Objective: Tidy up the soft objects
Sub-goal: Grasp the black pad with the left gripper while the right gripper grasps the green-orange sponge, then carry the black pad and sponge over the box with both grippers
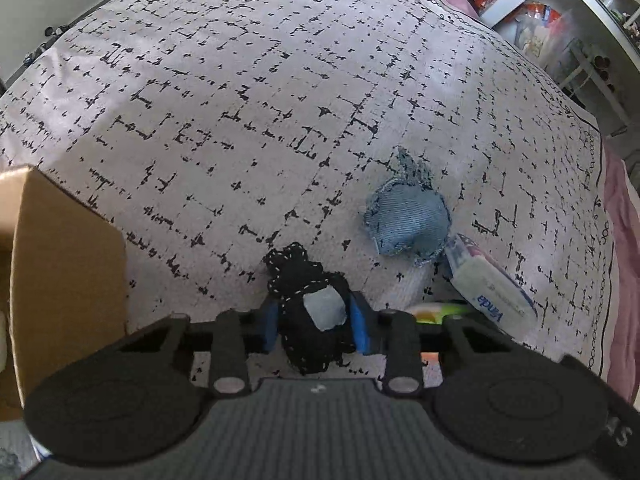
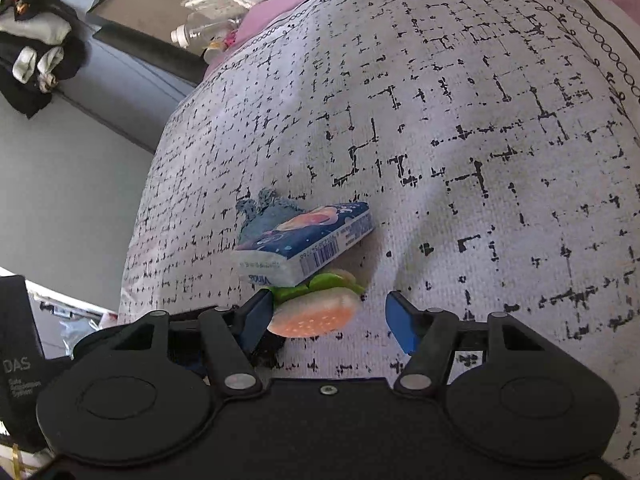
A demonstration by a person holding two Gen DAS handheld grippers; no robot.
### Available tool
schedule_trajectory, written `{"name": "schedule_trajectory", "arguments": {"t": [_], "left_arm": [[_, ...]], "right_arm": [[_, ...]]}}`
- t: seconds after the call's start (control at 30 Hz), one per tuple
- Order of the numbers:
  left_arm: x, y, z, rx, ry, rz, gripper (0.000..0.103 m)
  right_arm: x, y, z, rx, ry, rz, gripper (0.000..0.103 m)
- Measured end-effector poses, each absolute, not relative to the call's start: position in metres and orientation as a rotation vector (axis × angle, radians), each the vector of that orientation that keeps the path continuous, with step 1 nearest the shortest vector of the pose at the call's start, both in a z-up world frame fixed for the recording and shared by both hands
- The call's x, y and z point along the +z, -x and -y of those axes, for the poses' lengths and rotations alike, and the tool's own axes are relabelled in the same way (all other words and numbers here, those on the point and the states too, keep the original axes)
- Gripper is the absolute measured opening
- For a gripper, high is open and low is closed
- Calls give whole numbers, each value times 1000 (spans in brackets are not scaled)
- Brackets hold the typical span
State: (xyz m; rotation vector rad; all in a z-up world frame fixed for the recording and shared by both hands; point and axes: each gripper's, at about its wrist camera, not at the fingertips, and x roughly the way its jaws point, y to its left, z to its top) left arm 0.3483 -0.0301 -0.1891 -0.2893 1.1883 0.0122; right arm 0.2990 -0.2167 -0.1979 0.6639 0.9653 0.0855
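Note:
My left gripper (image 1: pixel 314 320) is shut on a black stitched soft toy (image 1: pixel 308 312) with a pale patch, held just above the bed cover. A blue denim pouch (image 1: pixel 408 220) lies on the cover to its right, next to a Vinda tissue pack (image 1: pixel 488 284). In the right wrist view my right gripper (image 2: pixel 328 320) is open, its jaws on either side of a soft toy burger (image 2: pixel 316 312) with green lettuce. The tissue pack (image 2: pixel 308 240) leans on the burger, and the denim pouch (image 2: pixel 264 216) lies behind it.
A cardboard box (image 1: pixel 68 280) stands at the left by the bed. The white patterned bed cover (image 1: pixel 240 100) spreads ahead, over a pink sheet (image 1: pixel 624 208). Cluttered shelves (image 1: pixel 560 36) stand at the far right. A plastic bottle (image 2: pixel 200 28) and clothes (image 2: pixel 36 56) lie beyond the bed.

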Motion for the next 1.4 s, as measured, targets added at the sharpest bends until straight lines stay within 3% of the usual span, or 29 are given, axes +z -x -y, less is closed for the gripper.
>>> {"name": "schedule_trajectory", "arguments": {"t": [0.03, 0.1, 0.2, 0.8, 1.4], "left_arm": [[-188, -348, 31, 5, 281, -1189, 30], [-185, -347, 32, -4, 274, -1189, 28], [-180, -342, 30, 0, 275, -1183, 26], [-115, -261, 1, -4, 325, -1032, 26], [-83, -219, -31, -36, 349, -974, 26]], "right_arm": [[-198, -300, 214, 89, -655, -956, 57], [-198, -301, 210, 118, -661, -951, 41], [-194, -301, 205, 128, -607, -945, 38], [-137, -243, 210, 102, -497, -839, 36], [-99, -216, 186, 71, -376, -770, 36]]}}
